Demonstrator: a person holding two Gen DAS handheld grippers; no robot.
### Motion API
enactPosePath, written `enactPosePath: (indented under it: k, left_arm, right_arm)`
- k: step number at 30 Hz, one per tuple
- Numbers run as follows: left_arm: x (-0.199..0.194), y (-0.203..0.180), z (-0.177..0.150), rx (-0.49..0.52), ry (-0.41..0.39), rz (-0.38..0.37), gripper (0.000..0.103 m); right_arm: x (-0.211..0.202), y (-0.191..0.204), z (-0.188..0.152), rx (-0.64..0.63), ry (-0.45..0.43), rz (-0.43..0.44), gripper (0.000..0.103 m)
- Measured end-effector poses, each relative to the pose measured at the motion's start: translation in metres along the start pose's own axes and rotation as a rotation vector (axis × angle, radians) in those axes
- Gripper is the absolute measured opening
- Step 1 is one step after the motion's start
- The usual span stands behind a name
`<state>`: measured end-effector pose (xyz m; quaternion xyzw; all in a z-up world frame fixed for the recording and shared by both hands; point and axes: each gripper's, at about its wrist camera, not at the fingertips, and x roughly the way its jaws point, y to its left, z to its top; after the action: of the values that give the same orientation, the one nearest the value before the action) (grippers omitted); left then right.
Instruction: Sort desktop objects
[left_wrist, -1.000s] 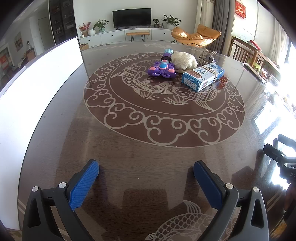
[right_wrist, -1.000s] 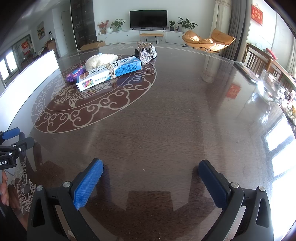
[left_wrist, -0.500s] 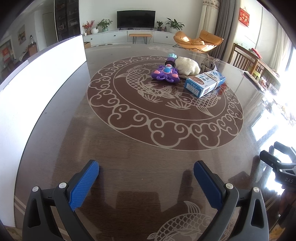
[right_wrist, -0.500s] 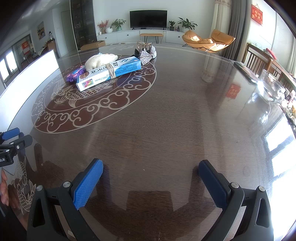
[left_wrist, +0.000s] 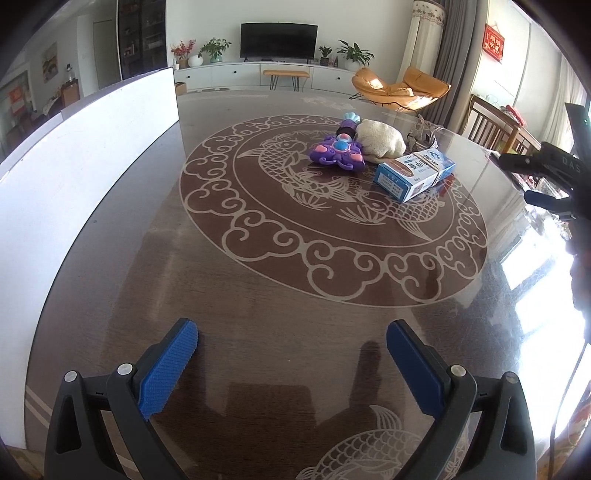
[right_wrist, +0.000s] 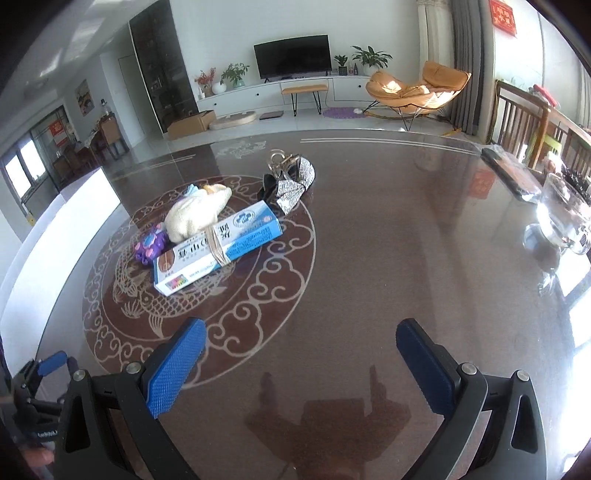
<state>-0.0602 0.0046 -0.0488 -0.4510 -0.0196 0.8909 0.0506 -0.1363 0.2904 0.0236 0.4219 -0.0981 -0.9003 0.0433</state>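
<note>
Fingers on both tools stand wide apart and hold nothing: the left gripper (left_wrist: 291, 363) and the right gripper (right_wrist: 301, 363) each hover over bare tabletop, well short of the pile.

That pile sits on the carp medallion (left_wrist: 332, 206) inlaid in the table (left_wrist: 258, 332). Taking the blue-and-white box (right_wrist: 218, 245) as the landmark: it lies flat with a band of cord around its middle. A cream cloth bundle (right_wrist: 197, 214) presses against its far long side, a purple flower-shaped toy (right_wrist: 149, 245) sits just beside its near left corner, and a glittery shoe with a strap (right_wrist: 291, 182) lies just beyond its far end.

The main risk, as I judge it, is crowding. Closing on the box from the side could drag the bundle or knock the toy along with it. The glossy top looks slick, so a shallow pinch may push the box rather than lift it. The shoe's loose strap could snag a finger. Well to the right of the box a glass bowl (right_wrist: 561, 218) stands near the table edge, where a wide swing of the right tool might strike it.
</note>
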Motion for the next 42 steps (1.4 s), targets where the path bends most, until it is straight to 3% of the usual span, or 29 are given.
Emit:
enactPosePath:
  k: [3,5,10,12,13,14,17,19,21,23,25,27,30,37,42]
  left_arm:
    - [-0.001,0.002,0.000,-0.008,-0.004,-0.010,0.103]
    - [-0.001,0.002,0.000,-0.011,-0.006,-0.013,0.103]
    - [-0.001,0.001,-0.001,-0.010,-0.007,-0.014,0.103]
    - [-0.002,0.001,-0.001,-0.012,-0.008,-0.016,0.103]
    - [-0.002,0.001,-0.001,-0.011,-0.008,-0.016,0.103]
    - [-0.002,0.000,-0.002,-0.009,-0.007,-0.015,0.103]
    - [-0.002,-0.001,-0.002,-0.003,-0.003,-0.011,0.103]
    - [-0.003,0.000,-0.002,-0.006,-0.004,-0.014,0.103]
    - [-0.004,0.002,-0.003,-0.013,-0.008,-0.022,0.103]
    - [-0.005,0.002,-0.004,-0.017,-0.010,-0.026,0.103]
    - [-0.005,0.002,-0.004,-0.018,-0.010,-0.025,0.103]
    - [-0.006,0.001,-0.004,-0.017,-0.010,-0.024,0.103]
    - [-0.012,0.005,-0.004,-0.038,-0.034,-0.022,0.103]
    - [-0.061,0.033,-0.008,-0.162,-0.240,0.032,0.103]
    - [-0.063,0.041,-0.010,-0.212,-0.234,0.040,0.103]
  right_arm:
    - [0.043,0.008,0.038,0.094,0.074,0.027,0.103]
    - [0.066,0.021,0.053,0.136,0.075,0.025,0.103]
    - [0.121,0.068,0.068,0.107,0.145,0.002,0.103]
    - [0.131,0.084,0.066,0.086,0.133,0.021,0.100]
    - [0.130,0.094,0.065,0.060,0.113,0.044,0.095]
    - [0.130,0.105,0.064,0.006,0.107,0.071,0.082]
    - [0.124,0.145,0.049,-0.251,0.130,0.126,0.070]
    - [0.118,0.164,0.030,-0.379,0.189,0.203,0.066]
    - [0.109,0.173,0.004,-0.446,0.300,0.332,0.065]
    - [0.092,0.177,-0.017,-0.529,0.341,0.345,0.063]
    - [0.071,0.163,-0.018,-0.477,0.280,0.327,0.068]
    - [0.052,0.137,-0.015,-0.344,0.220,0.299,0.091]
    - [0.035,0.122,-0.025,-0.283,0.240,0.278,0.093]
    - [0.016,0.127,-0.065,-0.226,0.248,0.290,0.093]
    - [0.026,0.152,-0.090,-0.325,0.248,0.246,0.093]
